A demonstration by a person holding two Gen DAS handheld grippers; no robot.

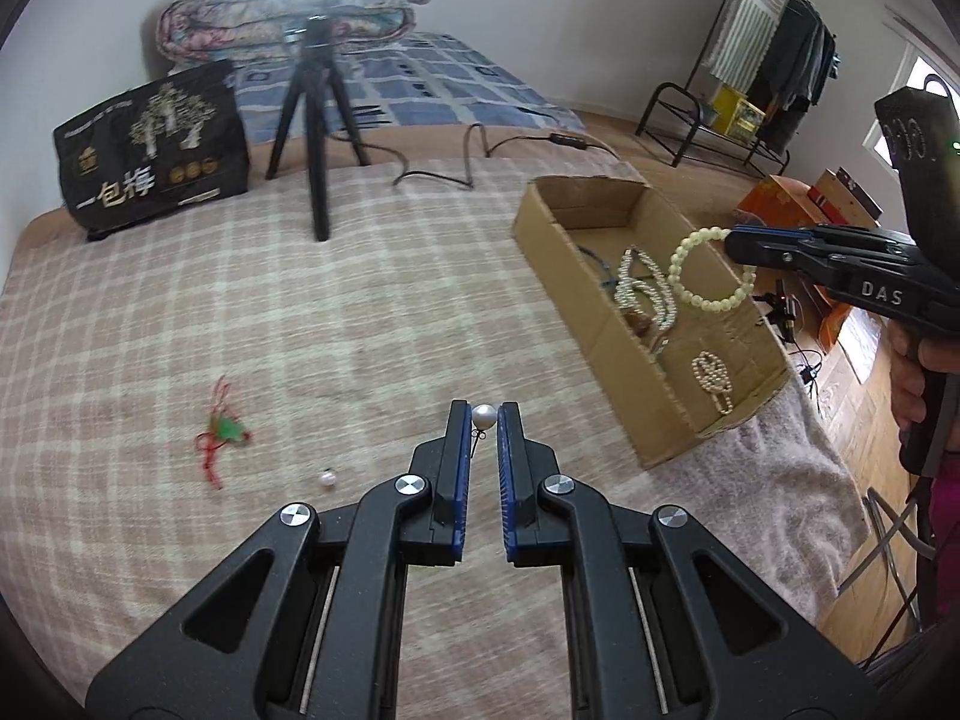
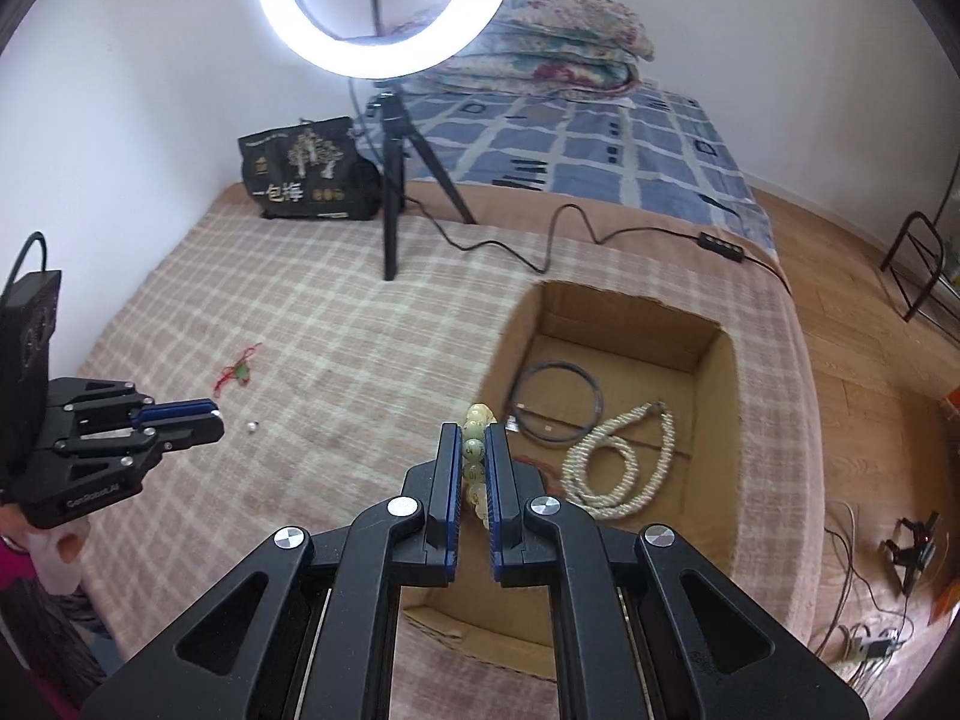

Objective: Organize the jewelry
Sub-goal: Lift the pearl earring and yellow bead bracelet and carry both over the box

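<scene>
My left gripper (image 1: 483, 420) is shut on a pearl earring (image 1: 483, 416) held above the plaid blanket. A second pearl earring (image 1: 327, 478) lies on the blanket to its left, beside a red-and-green knotted charm (image 1: 223, 431). My right gripper (image 2: 474, 438) is shut on a pale bead bracelet (image 2: 474, 450) and holds it over the open cardboard box (image 2: 510, 330); the bracelet (image 1: 711, 270) hangs as a ring in the left wrist view. Inside the box lie a pearl necklace (image 2: 618, 468) and a dark cord necklace (image 2: 555, 399).
A ring light on a black tripod (image 2: 393, 180) stands at the back of the bed with its cable (image 2: 558, 240) trailing right. A black printed bag (image 1: 153, 150) stands at the back left. Folded quilts (image 2: 540, 42) lie behind. Wooden floor and a clothes rack (image 1: 774, 60) are to the right.
</scene>
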